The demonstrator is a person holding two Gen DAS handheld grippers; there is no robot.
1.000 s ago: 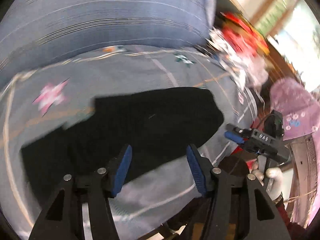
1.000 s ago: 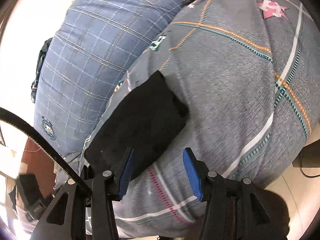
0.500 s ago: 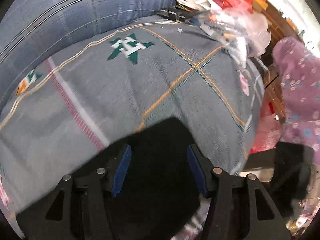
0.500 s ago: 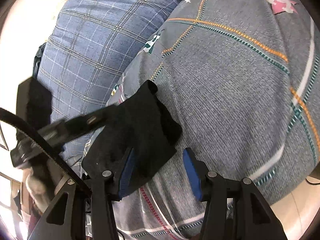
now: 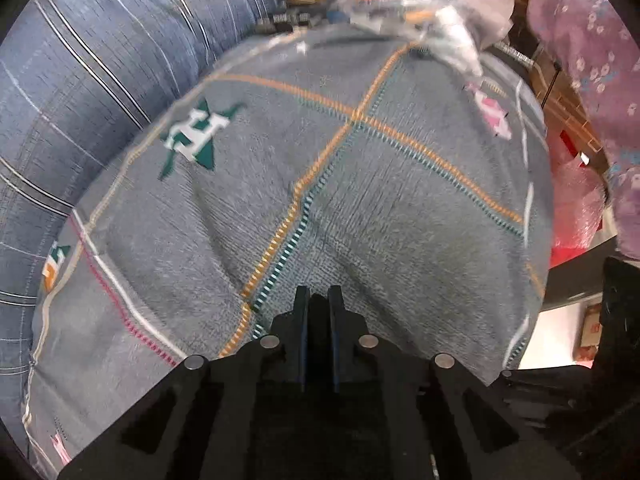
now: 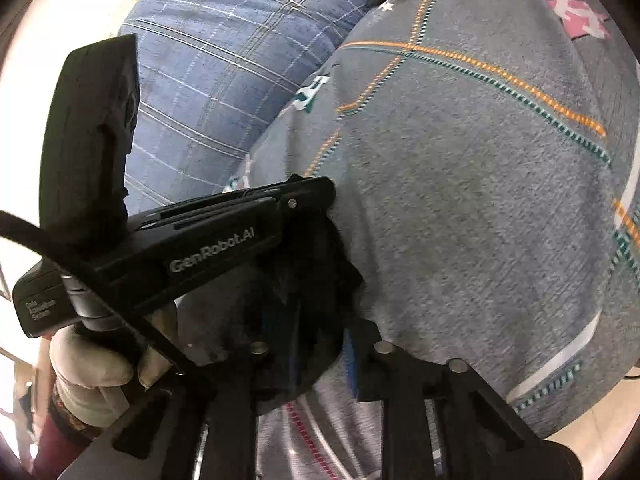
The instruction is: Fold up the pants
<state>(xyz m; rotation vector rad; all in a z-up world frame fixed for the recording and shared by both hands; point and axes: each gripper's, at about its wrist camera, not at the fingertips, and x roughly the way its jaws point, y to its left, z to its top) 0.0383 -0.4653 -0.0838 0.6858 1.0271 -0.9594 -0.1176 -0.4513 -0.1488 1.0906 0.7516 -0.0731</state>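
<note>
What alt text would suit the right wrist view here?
The right gripper, its jaws closing, pinches bunched black pants on a grey patterned quilt. From the left, the black left gripper, held in a white-gloved hand, reaches the same fabric; a blue plaid cushion lies behind.

Black plastic two-finger left gripper (image 6: 316,192), left of frame: white "GenRobot.AI" lettering on the side, one small screw near the tip, black cable crossing below. White knit glove (image 6: 92,368) lower left; dark red sleeve (image 6: 56,440). Black right gripper (image 6: 320,352), bottom centre: silver round pivots, blue pads.
</note>
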